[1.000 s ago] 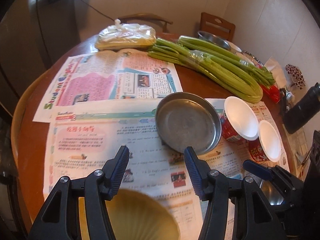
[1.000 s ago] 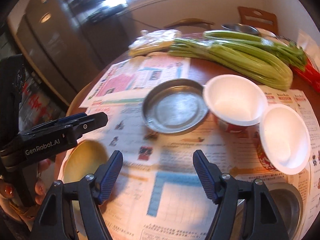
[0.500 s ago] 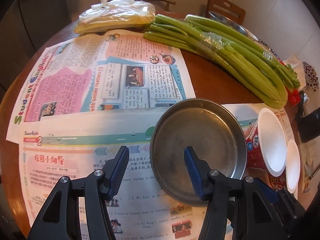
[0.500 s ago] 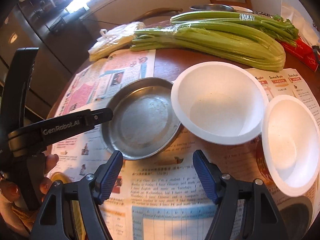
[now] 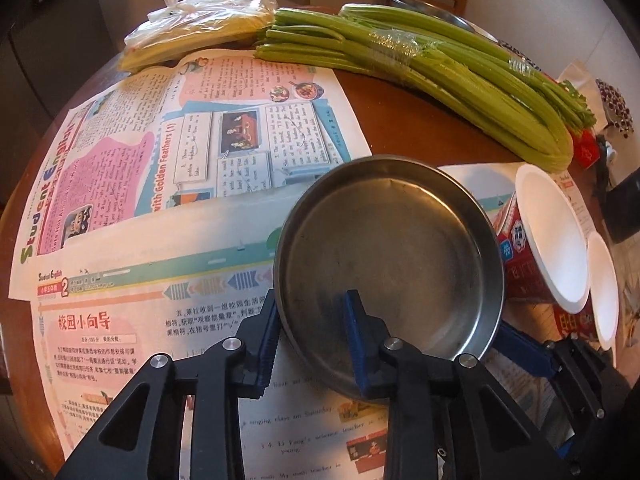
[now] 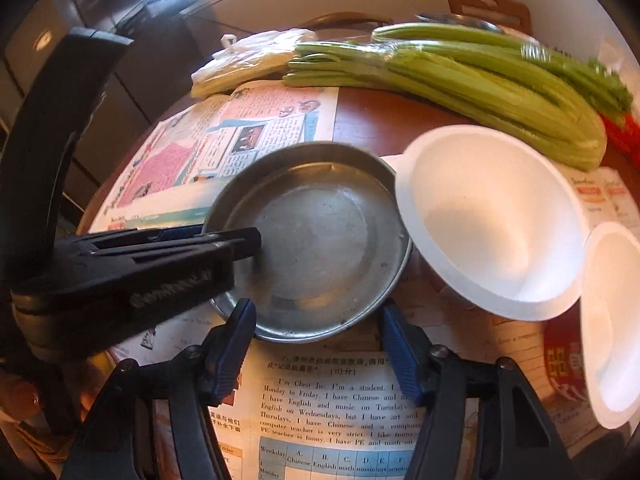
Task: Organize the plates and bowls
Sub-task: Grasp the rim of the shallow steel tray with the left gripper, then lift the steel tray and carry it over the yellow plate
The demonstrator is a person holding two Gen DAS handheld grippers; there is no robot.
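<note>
On the newspaper-covered round table, the metal plate is gripped at its near rim by the left gripper: one blue pad is set outside the wall, the other inside on the plate floor, and the jaws have just been closed onto that rim. The right gripper is held at the plate's near edge with its fingers spread; its jaws have just been narrowing, with the edge of the plate between them, yet no pressing contact can be made out.

Little of the organizing appears done. Nothing is seen stacked yet. Two white foam bowls with red printed sides are seen just beside the plate, the nearer one touching or overlapping its rim, and another metal dish is glimpsed behind the celery. Gathering these together is judged to remain.

The plate is shallow, round, dull steel, scuffed inside, with a low upright wall and a thin rolled rim; it is likely light and stiff, though slippery under a pinch.
</note>
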